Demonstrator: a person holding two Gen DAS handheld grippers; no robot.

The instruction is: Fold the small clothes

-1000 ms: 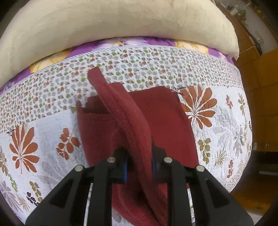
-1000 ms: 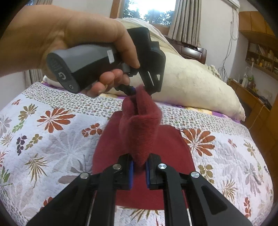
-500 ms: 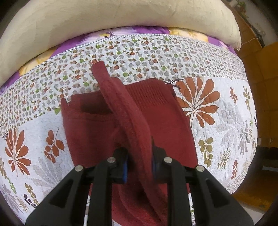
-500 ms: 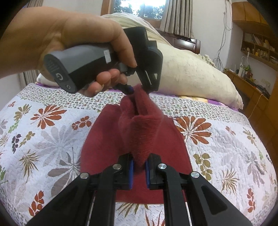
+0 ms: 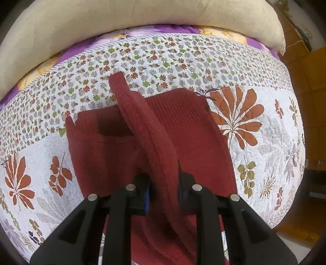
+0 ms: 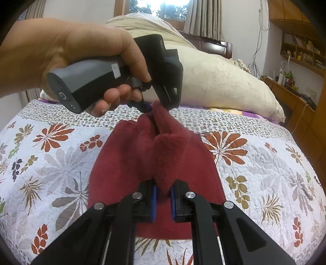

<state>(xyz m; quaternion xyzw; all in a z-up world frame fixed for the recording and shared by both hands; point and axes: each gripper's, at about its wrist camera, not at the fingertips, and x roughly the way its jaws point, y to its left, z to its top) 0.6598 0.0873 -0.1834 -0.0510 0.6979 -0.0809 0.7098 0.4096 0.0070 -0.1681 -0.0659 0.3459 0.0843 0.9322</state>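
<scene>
- Right gripper [image 6: 163, 196]: nearest in the right wrist view, its blue pads pinched narrow on a raised fold of the red garment [image 6: 163, 163].
- Left gripper [image 5: 163, 193]: closed the same way on a thick ridge of the garment, which runs up and away between its fingers in the left wrist view.
- The garment lies on the floral quilt [image 6: 264, 173]; its lower layer is flat on the quilt, while the lifted edge stretches between the two grippers.
- In the left wrist view a ribbed band shows at the garment's far edge, with a darker opening to the left of the ridge.
- Farther off in the right wrist view, a hand [image 6: 71, 57] grips the left gripper's grey handle just above the garment's far end.
- Beyond the quilt's small-flowered border lies a cream duvet [image 6: 224, 81].
- Farthest back: a window with curtains [image 6: 201, 18] and wooden shelves [image 6: 301, 51] at the right.
</scene>
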